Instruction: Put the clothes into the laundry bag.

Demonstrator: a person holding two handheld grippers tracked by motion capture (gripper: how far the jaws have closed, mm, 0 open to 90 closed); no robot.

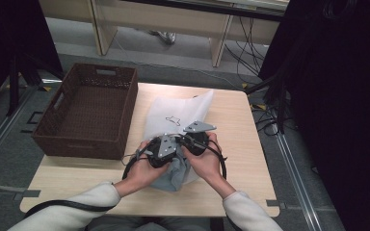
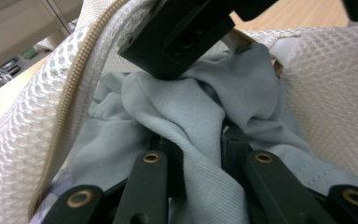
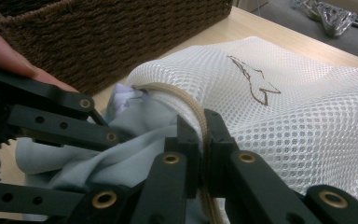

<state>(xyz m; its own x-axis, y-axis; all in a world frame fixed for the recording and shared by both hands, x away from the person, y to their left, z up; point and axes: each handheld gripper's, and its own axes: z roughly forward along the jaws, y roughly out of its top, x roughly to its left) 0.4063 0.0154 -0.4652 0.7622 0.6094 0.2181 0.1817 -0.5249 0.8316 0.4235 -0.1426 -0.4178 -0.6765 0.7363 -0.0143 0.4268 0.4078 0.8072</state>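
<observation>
High view looks down on both forearms, in pale sleeves, coming in from the bottom edge and meeting near the front middle of the wooden table point(image 1: 241, 178), the hands side by side with knuckles almost touching. The left gripper point(image 1: 163, 150) and right gripper point(image 1: 196, 139) sit close together over the near end of a white mesh laundry bag point(image 1: 178, 113), which lies flat and stretches away from the person, just beside a brown woven basket point(image 1: 87, 111) at the left. A grey garment point(image 1: 173, 175) bunches out of the bag's near end below the hands. Left gripper view shows its jaws drawn narrow and pinching a fold of the grey garment point(image 2: 200, 154), inside the bag's mouth, with the beige zipper point(image 2: 70, 93) curving along the mesh at the left and the other gripper's black jaw above. Right gripper view shows its jaws clamped narrow on the bag's zippered rim point(image 3: 191, 107), mesh to the right, garment to the left, the left gripper's linkage close alongside, and the basket behind.
</observation>
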